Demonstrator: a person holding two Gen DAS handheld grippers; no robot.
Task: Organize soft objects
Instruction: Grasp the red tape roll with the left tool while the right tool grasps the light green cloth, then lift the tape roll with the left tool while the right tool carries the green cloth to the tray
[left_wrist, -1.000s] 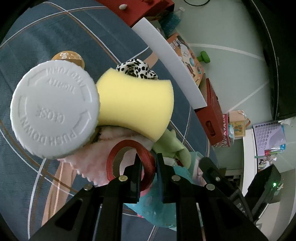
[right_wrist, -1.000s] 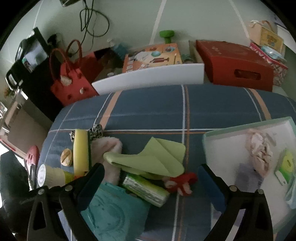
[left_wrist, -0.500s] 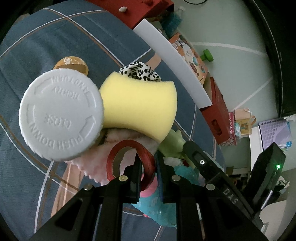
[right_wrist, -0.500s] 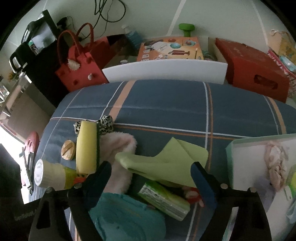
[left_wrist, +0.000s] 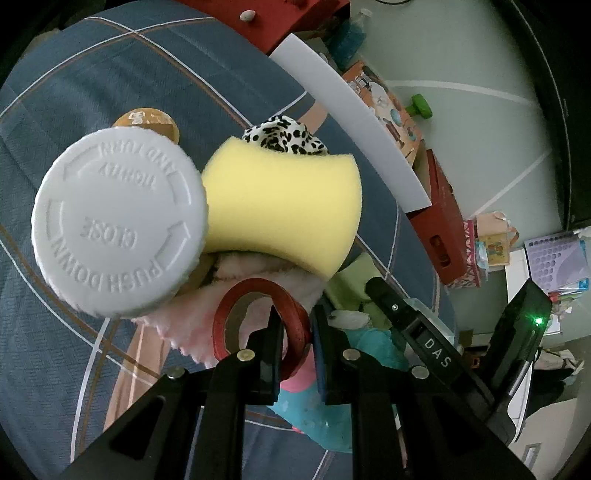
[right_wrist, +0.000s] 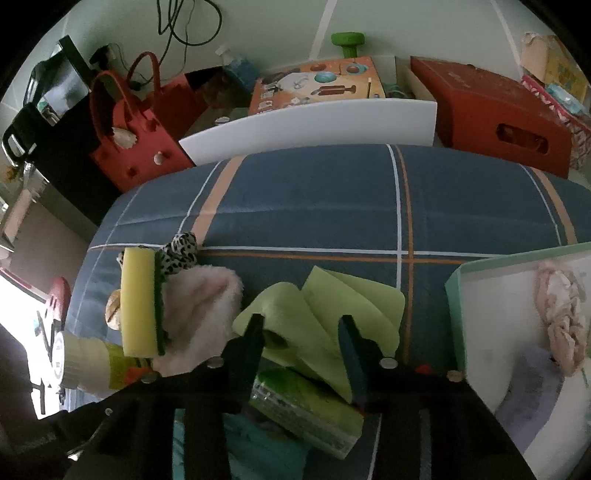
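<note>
The green cloth (right_wrist: 325, 317) lies folded on the plaid bedspread (right_wrist: 314, 199), bunched up between the fingers of the right gripper (right_wrist: 301, 328), whose jaws have just been closing and now squeeze its folds from both sides. At 9 o'clock from the cloth sit a pink fluffy cloth (right_wrist: 199, 314) and an upright yellow sponge (right_wrist: 138, 302), with a leopard scrunchie (right_wrist: 179, 249) behind them. A green packet (right_wrist: 306, 413) lies under the gripper, at 6 o'clock from the cloth. A white tray (right_wrist: 456, 295) at 3 o'clock holds a pale braided piece (right_wrist: 561, 314). The left gripper (left_wrist: 295, 332) is clamped on the rim of a red tape roll (left_wrist: 258, 314), beside a white bottle cap (left_wrist: 118, 229) at 10 o'clock and the sponge at 12.
</note>
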